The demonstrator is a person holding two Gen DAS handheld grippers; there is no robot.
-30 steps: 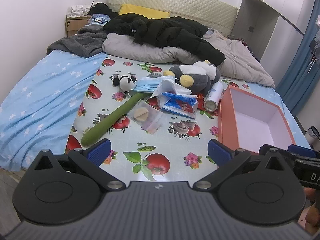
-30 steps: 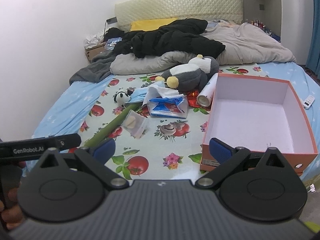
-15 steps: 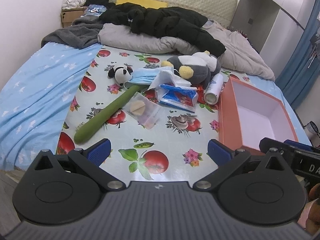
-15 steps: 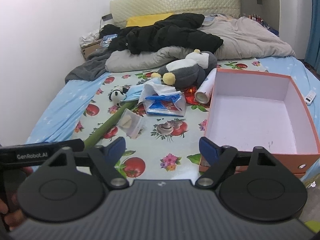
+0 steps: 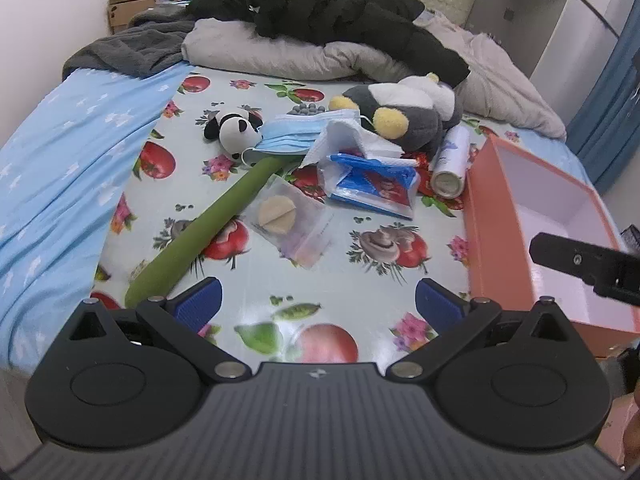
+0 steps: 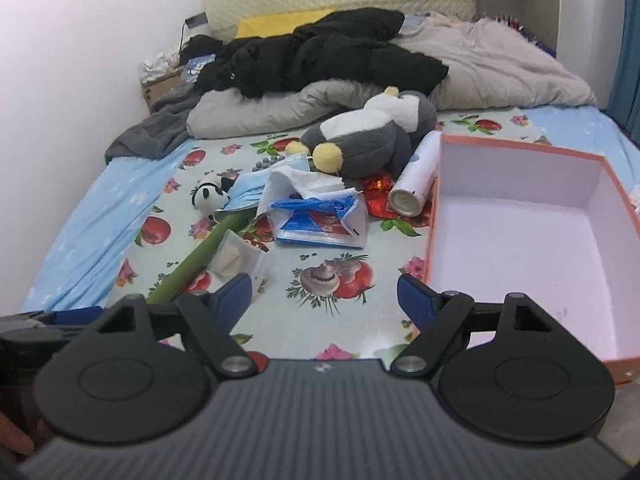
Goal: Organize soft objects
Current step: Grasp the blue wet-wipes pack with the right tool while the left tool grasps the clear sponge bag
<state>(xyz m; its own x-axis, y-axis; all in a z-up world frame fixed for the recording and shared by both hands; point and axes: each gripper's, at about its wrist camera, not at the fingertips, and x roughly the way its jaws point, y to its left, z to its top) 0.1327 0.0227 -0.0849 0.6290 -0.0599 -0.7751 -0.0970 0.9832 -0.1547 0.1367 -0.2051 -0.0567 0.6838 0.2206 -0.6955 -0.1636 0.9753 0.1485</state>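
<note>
1. Far left, at about 9 o'clock in my left wrist view, the green tube (image 5: 212,230) lies diagonally on the fruit-print cloth (image 5: 352,268), its low end near my left pad.
2. My left gripper (image 5: 318,306) hangs over the cloth, jaws spread wide, nothing in them.
3. Little panda plush (image 5: 234,130) sits at 11 o'clock, just beside the blue face mask (image 5: 292,138), which drapes over the tube's top end.
4. Clear baggie (image 5: 292,222) rests against the tube, dead center.
5. Blue tissue pack (image 5: 372,182) is at 12, with the penguin plush (image 5: 404,114) behind it around 1 o'clock.
6. White spray can (image 5: 450,160) lies next to the orange box (image 5: 480,240), at 2 to 3 o'clock.
7. My right gripper (image 6: 324,298) hovers at the box's near-left corner, jaws also apart and holding zilch.
</note>
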